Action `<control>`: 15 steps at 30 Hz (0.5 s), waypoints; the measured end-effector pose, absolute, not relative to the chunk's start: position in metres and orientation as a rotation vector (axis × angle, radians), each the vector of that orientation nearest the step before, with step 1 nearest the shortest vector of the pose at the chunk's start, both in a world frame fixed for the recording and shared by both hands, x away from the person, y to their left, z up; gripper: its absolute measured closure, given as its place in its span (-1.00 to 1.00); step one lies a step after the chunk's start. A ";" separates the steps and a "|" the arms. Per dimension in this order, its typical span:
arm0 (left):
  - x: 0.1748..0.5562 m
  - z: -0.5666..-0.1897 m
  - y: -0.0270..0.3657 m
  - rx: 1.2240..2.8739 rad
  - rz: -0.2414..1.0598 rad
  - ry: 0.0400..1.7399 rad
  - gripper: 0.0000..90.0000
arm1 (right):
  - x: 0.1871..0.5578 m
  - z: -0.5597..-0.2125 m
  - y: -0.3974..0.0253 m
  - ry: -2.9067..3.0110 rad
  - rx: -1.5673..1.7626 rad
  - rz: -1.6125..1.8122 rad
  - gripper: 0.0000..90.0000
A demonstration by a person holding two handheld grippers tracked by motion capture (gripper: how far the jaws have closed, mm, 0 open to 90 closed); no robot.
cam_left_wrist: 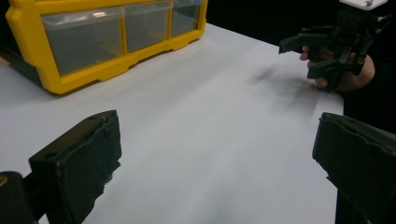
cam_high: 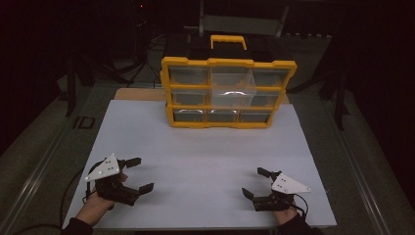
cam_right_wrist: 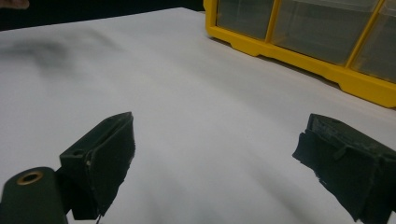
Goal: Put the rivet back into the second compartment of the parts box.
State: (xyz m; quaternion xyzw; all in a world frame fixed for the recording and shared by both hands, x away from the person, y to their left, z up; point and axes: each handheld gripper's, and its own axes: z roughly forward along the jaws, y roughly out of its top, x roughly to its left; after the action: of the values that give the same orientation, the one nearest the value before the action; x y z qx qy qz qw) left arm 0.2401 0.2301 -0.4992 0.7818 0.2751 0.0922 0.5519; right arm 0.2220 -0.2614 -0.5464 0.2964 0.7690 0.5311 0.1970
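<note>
White board covers the desk, and on its near part the two black two-jaw tools are held low, one at each near corner. The left tool is gripped by a hand that comes in from the bottom edge; its jaws are spread wide and are pointed toward the middle of the desk, with nothing between them. The right tool is held the same way by the other hand, its jaws likewise spread wide and empty, turned inward toward the left tool. A grey three-cornered plate is carried on top of each tool. The two tools are kept well apart from each other. The yellow plastic organiser case with clear drawers is set upright at the far edge of the desk, well apart from both tools, its yellow carry handle at the top. No readable writing or brand can be made out on the case or on the tools.
</note>
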 end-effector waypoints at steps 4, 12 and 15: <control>0.237 -0.509 0.234 1.848 0.228 0.660 -0.99 | 0.222 -0.546 -0.261 2.154 0.830 1.485 -0.79; 0.235 -0.528 0.249 1.869 0.228 0.735 -0.99 | 0.222 -0.547 -0.261 2.157 0.831 1.486 -0.79; 0.235 -0.533 0.253 1.883 0.245 0.759 -0.99 | 0.222 -0.547 -0.261 2.156 0.830 1.485 -0.79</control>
State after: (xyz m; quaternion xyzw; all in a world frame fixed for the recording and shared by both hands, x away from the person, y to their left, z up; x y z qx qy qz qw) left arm 0.2349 0.2532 -0.5335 0.7859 0.3166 0.1022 0.5212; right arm 0.2221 -0.2609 -0.5466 0.2965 0.7697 0.5303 0.1961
